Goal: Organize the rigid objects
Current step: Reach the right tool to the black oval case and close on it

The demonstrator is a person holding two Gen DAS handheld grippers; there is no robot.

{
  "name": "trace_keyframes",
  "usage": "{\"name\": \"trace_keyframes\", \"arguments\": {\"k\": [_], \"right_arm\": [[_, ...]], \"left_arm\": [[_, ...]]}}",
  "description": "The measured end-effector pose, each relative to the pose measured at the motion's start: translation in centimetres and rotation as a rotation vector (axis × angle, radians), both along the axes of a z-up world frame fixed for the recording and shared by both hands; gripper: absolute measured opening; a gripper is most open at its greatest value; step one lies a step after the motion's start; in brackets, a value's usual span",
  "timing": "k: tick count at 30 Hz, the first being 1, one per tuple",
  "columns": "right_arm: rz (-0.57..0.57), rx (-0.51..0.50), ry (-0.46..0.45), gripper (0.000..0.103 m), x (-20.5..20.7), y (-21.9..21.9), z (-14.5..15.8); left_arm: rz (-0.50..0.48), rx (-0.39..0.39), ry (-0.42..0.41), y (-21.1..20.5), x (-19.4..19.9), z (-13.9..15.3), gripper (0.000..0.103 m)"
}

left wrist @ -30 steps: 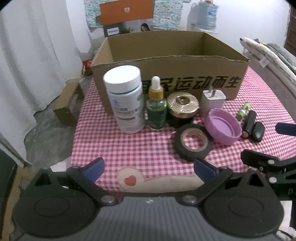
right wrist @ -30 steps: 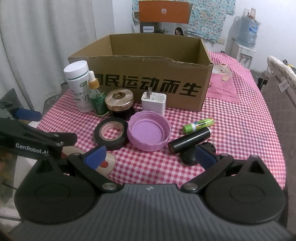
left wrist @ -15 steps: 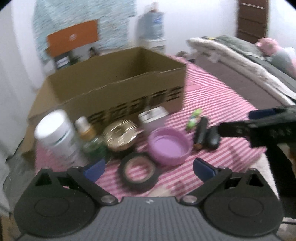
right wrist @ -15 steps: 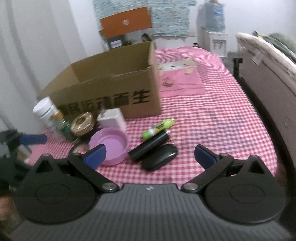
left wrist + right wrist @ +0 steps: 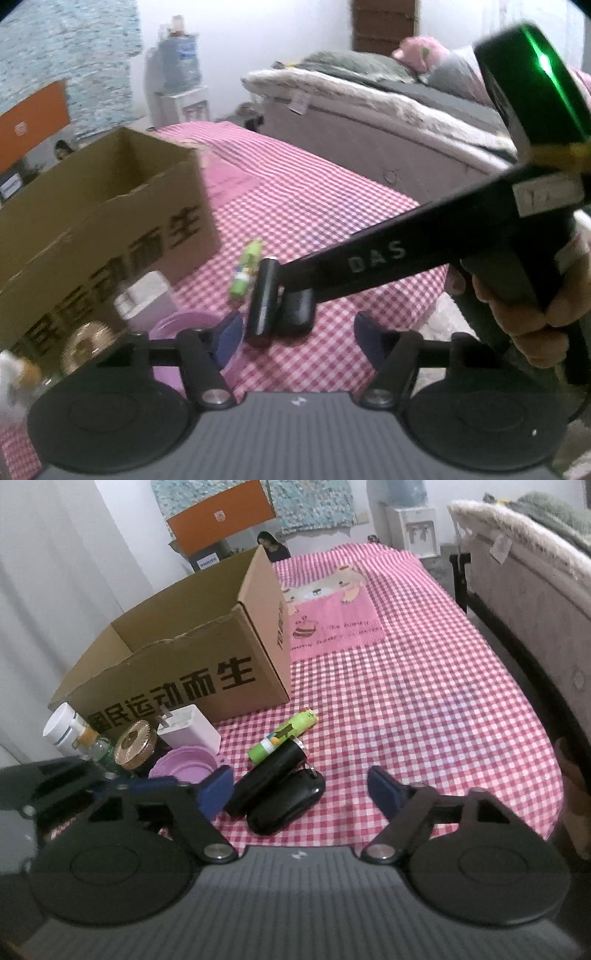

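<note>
**Desk:** Right wrist view: what lies between the right gripper [image 5: 300, 788] fingers?

**Photographer:** Nothing gripped. Both it and the left gripper [image 5: 295, 328] are closing, empty, over the black tube [image 5: 266, 775] and black key fob [image 5: 286, 805] lying touching on checked cloth, near the cardboard box [image 5: 184, 672].

**Desk:** Handling?

**Photographer:** Probably light, stiff, smooth; pinch across the tube's middle.

**Desk:** Writing?

**Photographer:** "PHILIPS" on a rear carton [image 5: 208, 562]; "DAS" on the gripper's arm.

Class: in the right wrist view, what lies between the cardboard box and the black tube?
The green glue stick, lying between the cardboard box and the black tube in the right wrist view.
</note>
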State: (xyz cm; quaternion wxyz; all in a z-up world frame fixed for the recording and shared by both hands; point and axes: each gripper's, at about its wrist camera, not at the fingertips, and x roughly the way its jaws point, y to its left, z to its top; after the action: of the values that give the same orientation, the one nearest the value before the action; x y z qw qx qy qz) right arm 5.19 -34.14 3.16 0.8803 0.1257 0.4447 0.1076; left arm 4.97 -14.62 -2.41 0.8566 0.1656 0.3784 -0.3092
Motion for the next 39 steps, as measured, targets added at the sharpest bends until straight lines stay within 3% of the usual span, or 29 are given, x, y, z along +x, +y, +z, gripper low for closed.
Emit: {"name": "trace_keyframes", "arguments": {"k": [6,19,26,39], "right_arm": [[0.003,0.06,0.047,0.056,0.4,-0.8,-1.0],[-0.025,0.208,0.128,0.028,1.1,-2.7,-3.3],[-0.051,0.293,0.146,0.02,2.1,-3.6,-4.0],[-0.064,0.41,0.157,0.02,1.7,-4.5,-3.9]], "left_arm": [[-0.032,0.041,0.057,-1.8,1.6,-2.1,0.042],[0.004,0.055,0.073,-3.1,3.1,-3.0,0.041],[0.03,0.038,0.088,-3.6,4.1,-3.4,0.041],[0.045,0.021,0.098,-3.5,4.4,-3.4,0.042]]}}
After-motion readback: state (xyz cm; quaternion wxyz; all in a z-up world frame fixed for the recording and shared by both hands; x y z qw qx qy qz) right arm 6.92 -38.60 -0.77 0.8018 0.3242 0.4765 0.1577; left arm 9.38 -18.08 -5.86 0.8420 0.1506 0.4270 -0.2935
